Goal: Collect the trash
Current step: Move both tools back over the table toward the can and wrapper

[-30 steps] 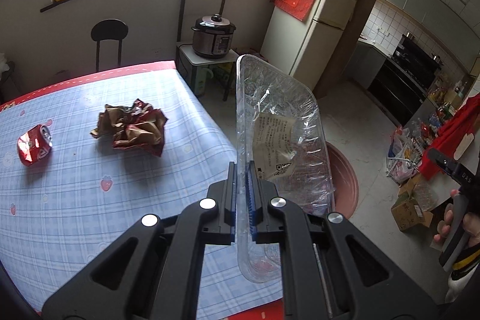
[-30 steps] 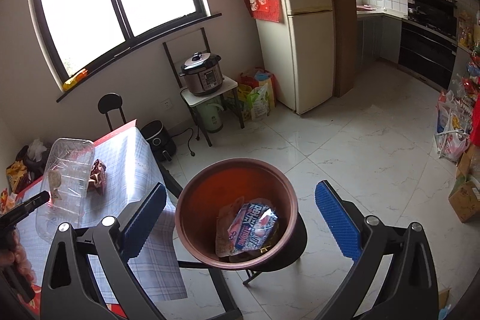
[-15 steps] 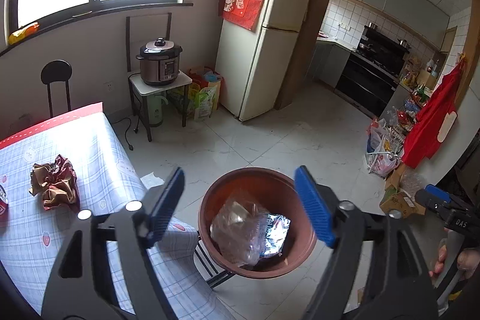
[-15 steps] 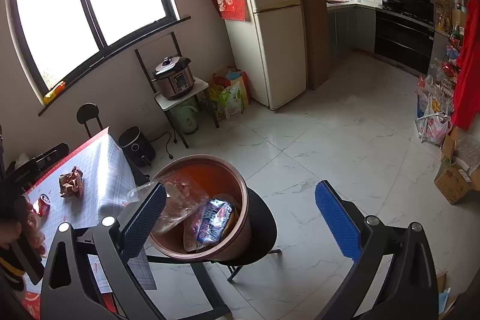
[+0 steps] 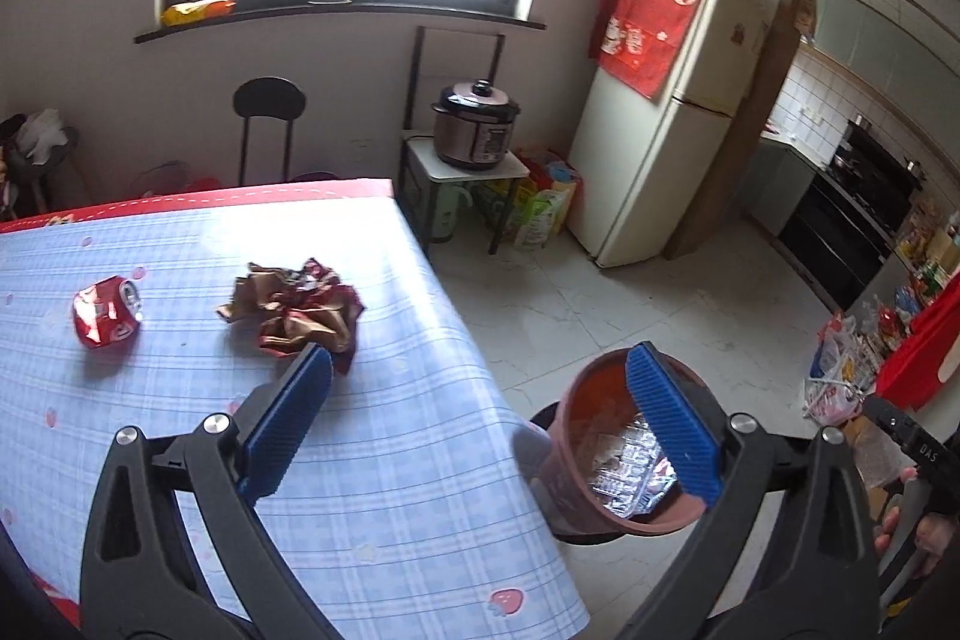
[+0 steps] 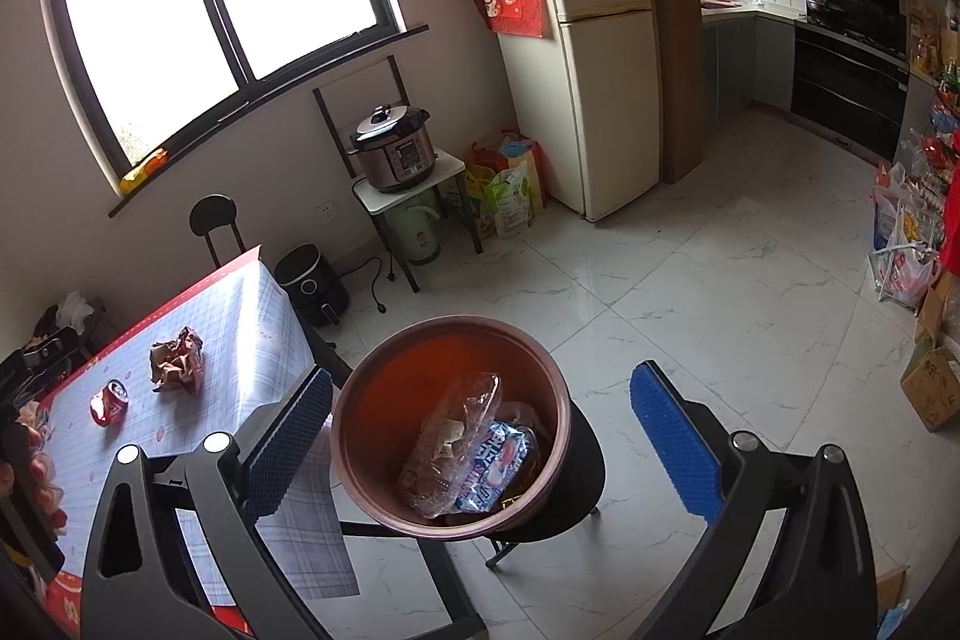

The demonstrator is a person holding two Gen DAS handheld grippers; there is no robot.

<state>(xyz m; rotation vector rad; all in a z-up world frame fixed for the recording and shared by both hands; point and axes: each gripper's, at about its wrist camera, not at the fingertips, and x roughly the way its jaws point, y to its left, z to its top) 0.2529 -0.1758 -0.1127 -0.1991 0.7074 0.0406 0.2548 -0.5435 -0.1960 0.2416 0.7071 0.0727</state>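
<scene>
gaping wide, left hand-held gripper [image 5: 477,400] empty, right hand-held gripper [image 6: 480,421] likewise

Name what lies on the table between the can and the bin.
The crumpled wrapper lies between the can and the bin, on the table; both views show it.

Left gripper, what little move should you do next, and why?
Probably reach forward to the crumpled wrapper on the table. The left gripper is open and holds nothing, the clear plastic tray already lies in the brown bin, and the wrapper sits nearer its fingertips than the crushed red can.
</scene>
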